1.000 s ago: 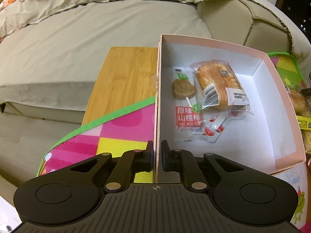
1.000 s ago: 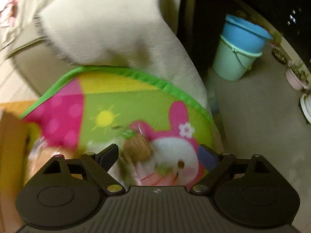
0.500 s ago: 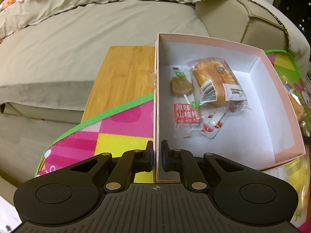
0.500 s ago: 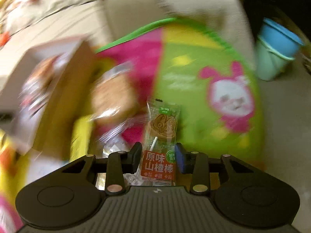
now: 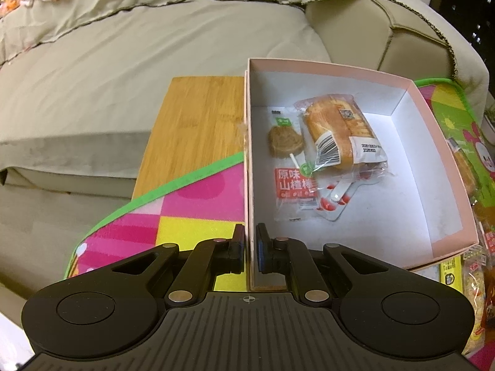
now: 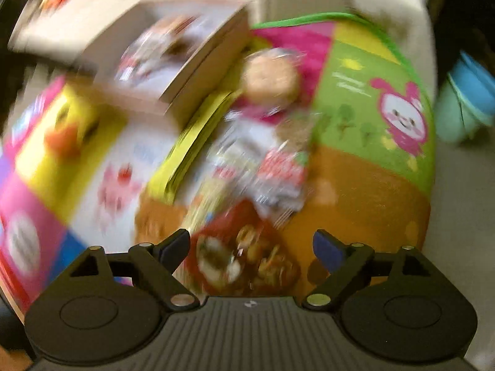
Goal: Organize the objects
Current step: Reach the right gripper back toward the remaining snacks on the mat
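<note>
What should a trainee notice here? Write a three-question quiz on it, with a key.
1. True or false: the left gripper is clamped on a wall of the pink box.
2. What partly covers the hawthorn lollipop packet inside the box? A) wrapped bread B) a bucket C) a cushion
3. Fill in: left of the box, beyond the play mat, lies a bare ____ tabletop.

Key: 1 true; 2 A; 3 wooden.
</note>
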Tool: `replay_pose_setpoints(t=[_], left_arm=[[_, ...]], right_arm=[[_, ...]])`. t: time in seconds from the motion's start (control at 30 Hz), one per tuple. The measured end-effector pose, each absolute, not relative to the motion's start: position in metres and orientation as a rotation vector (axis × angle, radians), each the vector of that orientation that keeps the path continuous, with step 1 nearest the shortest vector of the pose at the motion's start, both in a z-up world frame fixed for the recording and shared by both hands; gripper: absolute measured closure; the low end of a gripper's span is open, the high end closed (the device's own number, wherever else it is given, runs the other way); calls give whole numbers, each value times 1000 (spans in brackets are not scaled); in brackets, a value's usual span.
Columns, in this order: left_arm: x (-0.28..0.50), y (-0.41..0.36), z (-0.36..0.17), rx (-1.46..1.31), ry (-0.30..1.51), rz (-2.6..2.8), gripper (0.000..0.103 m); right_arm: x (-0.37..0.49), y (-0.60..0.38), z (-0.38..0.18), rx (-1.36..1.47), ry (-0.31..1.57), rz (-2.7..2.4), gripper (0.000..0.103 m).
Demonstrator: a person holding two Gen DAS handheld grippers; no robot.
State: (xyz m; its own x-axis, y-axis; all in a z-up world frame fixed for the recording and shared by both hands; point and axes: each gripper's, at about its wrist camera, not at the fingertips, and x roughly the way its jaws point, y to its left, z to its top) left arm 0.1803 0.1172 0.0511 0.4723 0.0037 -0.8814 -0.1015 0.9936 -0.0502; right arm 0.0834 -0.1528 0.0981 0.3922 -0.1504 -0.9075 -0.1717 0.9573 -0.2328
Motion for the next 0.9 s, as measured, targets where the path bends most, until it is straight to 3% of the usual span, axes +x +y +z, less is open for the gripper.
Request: replay_pose_setpoints(t=[0.13,0.47,0.5,0.57,0.63,0.9], left_arm=[[179,120,51,-120,1075,61,94],[176,124,46,-144,1080,45,93],[176,124,46,-144,1081,45,93],[177,125,46,-145,1084,46,93],[177,125,46,-148,1083,48,93],[179,125,43,-144,1084,45,93]], right_arm=[[80,-144,89,-388,1185,36,11],[105,-177,96,-67,1140,-87,10],[109,-184,98,-21,1128,-128,12],[114,-195,102,7,1103,-216,40],[114,-202,100,-16,1101,-309,50],[80,-178,91,-133,1164,-294,51]])
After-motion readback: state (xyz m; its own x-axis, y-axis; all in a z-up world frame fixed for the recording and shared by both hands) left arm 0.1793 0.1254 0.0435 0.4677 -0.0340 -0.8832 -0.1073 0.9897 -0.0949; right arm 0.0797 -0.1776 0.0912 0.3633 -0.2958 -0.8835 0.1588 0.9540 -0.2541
